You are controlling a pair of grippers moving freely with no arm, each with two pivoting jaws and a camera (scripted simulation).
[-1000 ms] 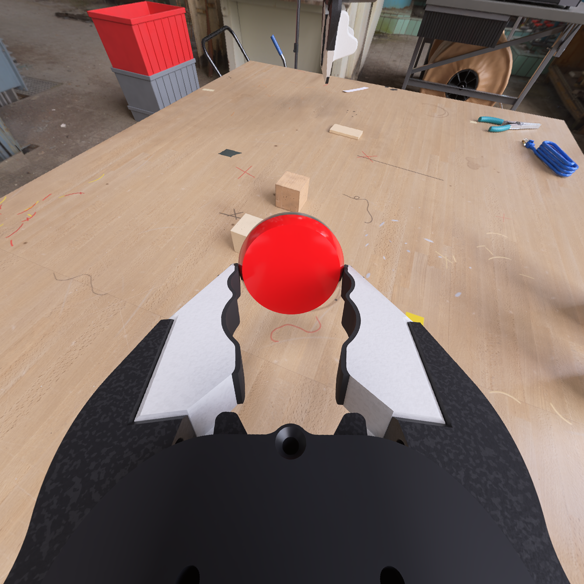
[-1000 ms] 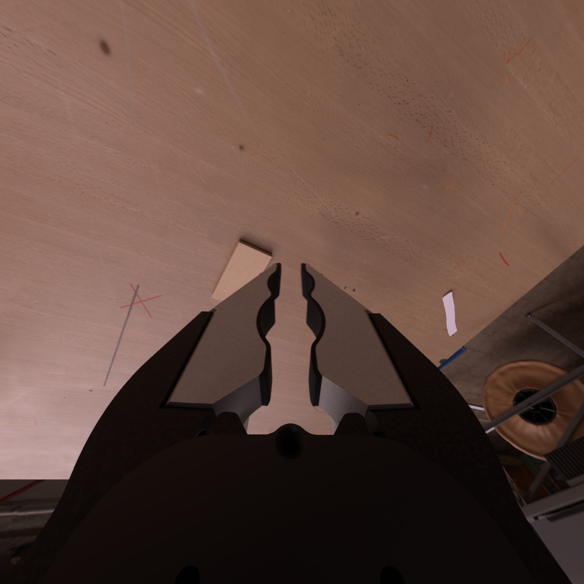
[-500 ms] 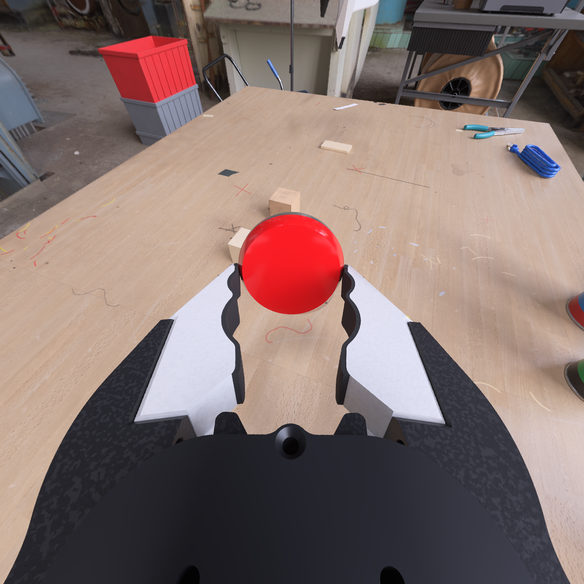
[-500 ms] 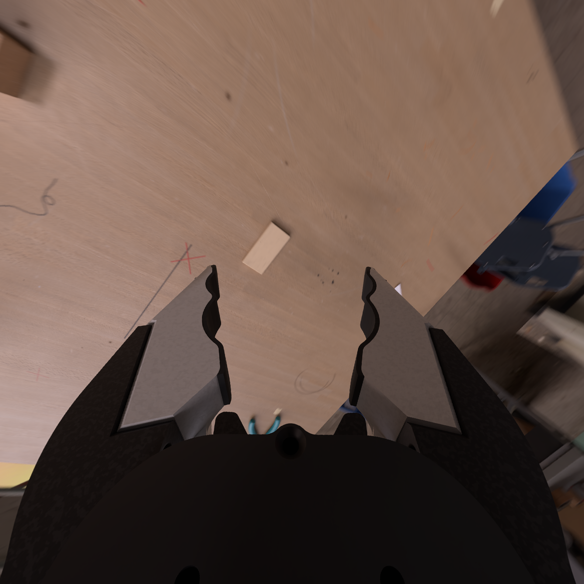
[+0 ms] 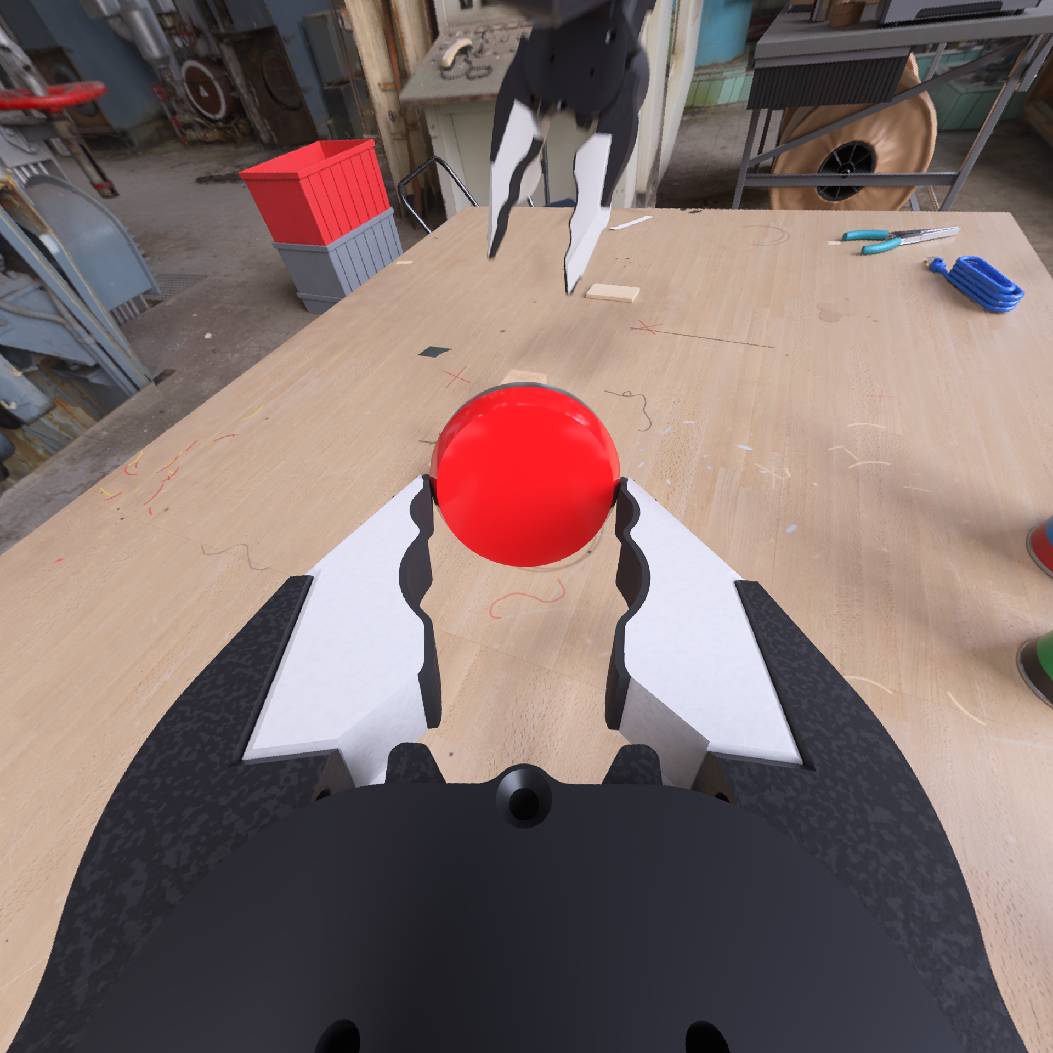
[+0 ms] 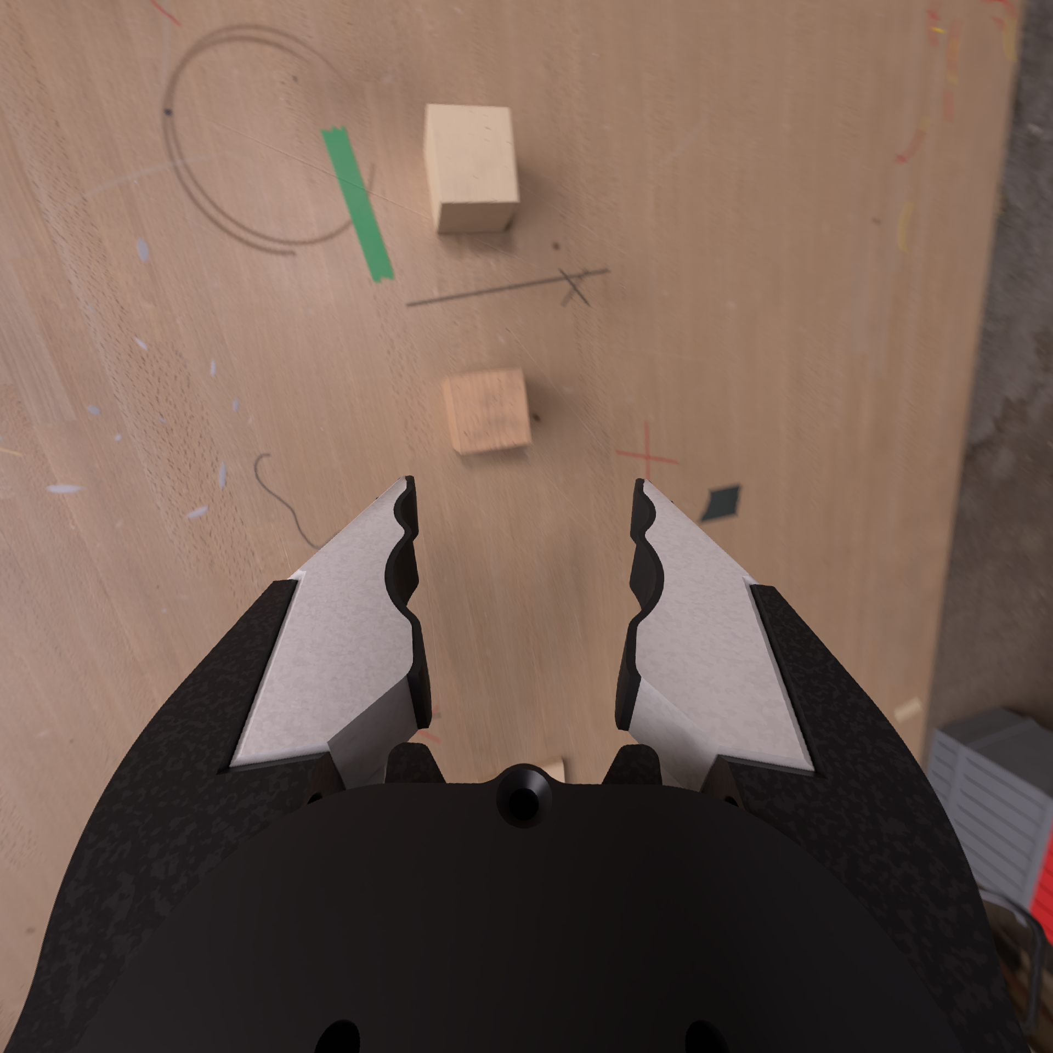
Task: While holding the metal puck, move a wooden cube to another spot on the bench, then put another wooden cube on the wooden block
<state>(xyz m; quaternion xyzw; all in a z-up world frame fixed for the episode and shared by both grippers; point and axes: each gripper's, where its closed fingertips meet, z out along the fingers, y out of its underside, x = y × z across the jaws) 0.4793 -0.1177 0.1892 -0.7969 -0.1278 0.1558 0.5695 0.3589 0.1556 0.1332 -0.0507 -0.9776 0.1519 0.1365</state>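
From my left wrist view, the red puck [image 5: 525,478] hides most of one wooden cube [image 5: 523,376]; I see only a sliver of its top above the puck, and the second cube is fully hidden there. The right claw [image 5: 530,272] appears motion-blurred, and its body is cut off by the top edge. Two round objects, one red [image 5: 1041,548] and one green [image 5: 1038,664], are cut off at the right edge; I cannot identify them. In my right wrist view, the wooden block [image 6: 554,770] shows only a corner behind the claw body, and the grey crate [image 6: 994,809] is cut off at the right edge.
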